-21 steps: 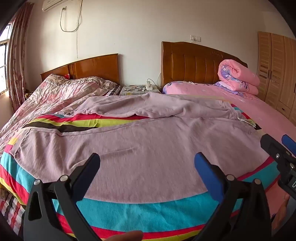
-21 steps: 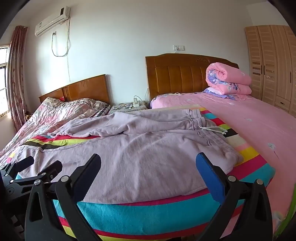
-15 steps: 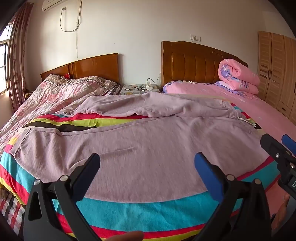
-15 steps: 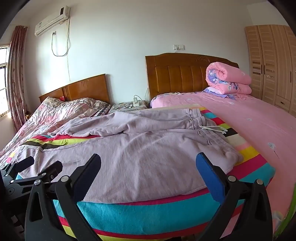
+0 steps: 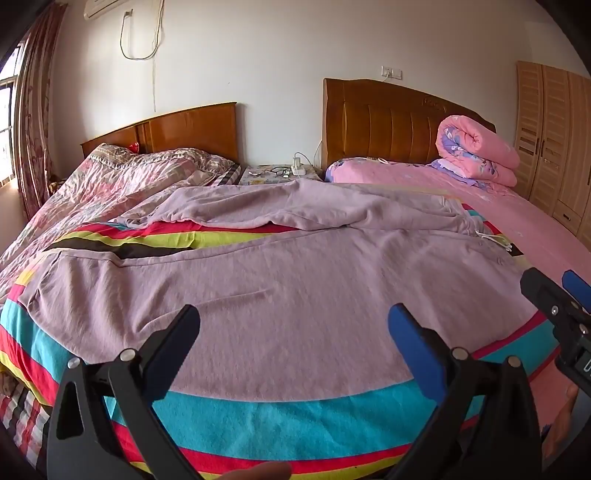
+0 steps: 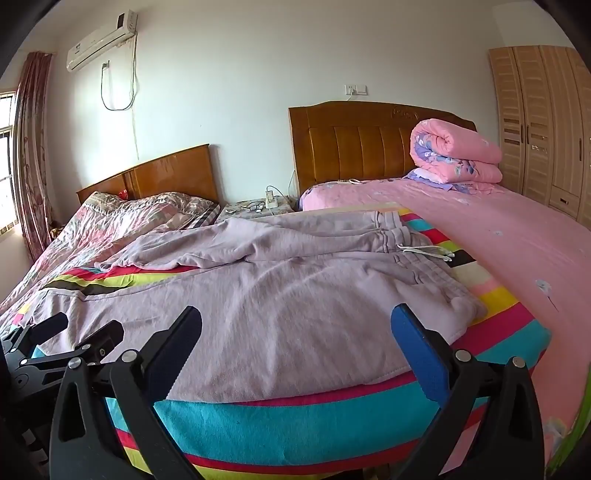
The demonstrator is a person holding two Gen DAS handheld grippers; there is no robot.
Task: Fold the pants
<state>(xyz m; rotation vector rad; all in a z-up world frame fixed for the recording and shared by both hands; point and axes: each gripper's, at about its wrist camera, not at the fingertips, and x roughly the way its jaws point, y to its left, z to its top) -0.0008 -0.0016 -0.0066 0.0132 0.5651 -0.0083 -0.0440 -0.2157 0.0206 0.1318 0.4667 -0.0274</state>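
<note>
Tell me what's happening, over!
Left gripper open, right gripper open, both empty. Pants spread flat on striped blanket, unfolded. Nothing in the way.

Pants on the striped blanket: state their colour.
The pants are plain pale lilac, with a white drawstring at the waistband; clearest in the right wrist view.

Stuff on the nightstand (image 5: 275,173) way out past both claws is too tiny to make out, some cables and maybe glasses, can't say for sure. The air conditioner (image 5: 96,4) gets chopped by the top edge in the left wrist view. Wardrobe (image 6: 541,122) runs off the right edge. The striped blanket (image 6: 280,421) drops out of sight under the claw arms, so its near edge is hidden. A fingertip (image 5: 258,472) pokes in at the bottom, rest cut off.
</note>
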